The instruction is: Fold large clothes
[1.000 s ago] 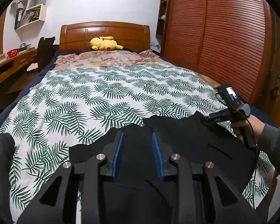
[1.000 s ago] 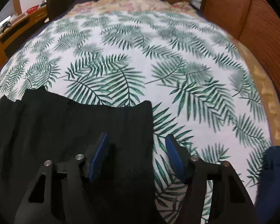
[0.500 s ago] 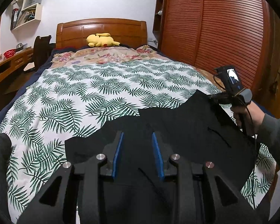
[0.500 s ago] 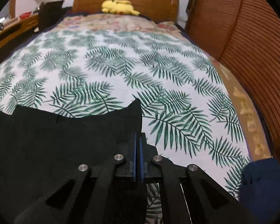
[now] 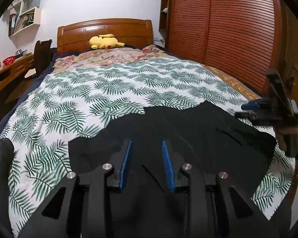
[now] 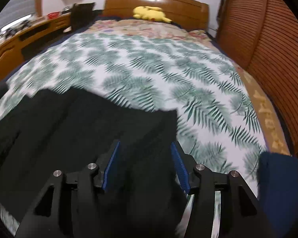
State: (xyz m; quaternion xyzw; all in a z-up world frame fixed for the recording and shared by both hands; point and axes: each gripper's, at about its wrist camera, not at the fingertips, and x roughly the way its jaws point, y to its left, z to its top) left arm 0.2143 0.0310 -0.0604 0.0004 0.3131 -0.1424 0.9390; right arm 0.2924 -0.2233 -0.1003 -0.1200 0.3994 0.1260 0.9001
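A large black garment (image 5: 198, 130) lies spread over the near end of the bed, on a palm-leaf bedspread (image 5: 109, 91). My left gripper (image 5: 146, 144) hovers over its near left part, blue pads apart, nothing pinched. In the left wrist view my right gripper (image 5: 241, 111) is blurred at the garment's right edge, held by a hand. In its own view the right gripper (image 6: 145, 144) has its jaws opening; the black garment (image 6: 79, 119) lies loose under and between the pads, which do not press on it.
A yellow plush toy (image 5: 104, 41) rests by the wooden headboard. A slatted wooden wardrobe (image 5: 218, 29) runs along the right, a desk (image 5: 6, 73) along the left. A navy cloth (image 6: 278, 178) hangs at the bed's near right corner.
The right gripper closed on the garment's right corner, raised and drew it rightward, then opened; that corner now lies flat farther right. The left gripper stayed almost still.
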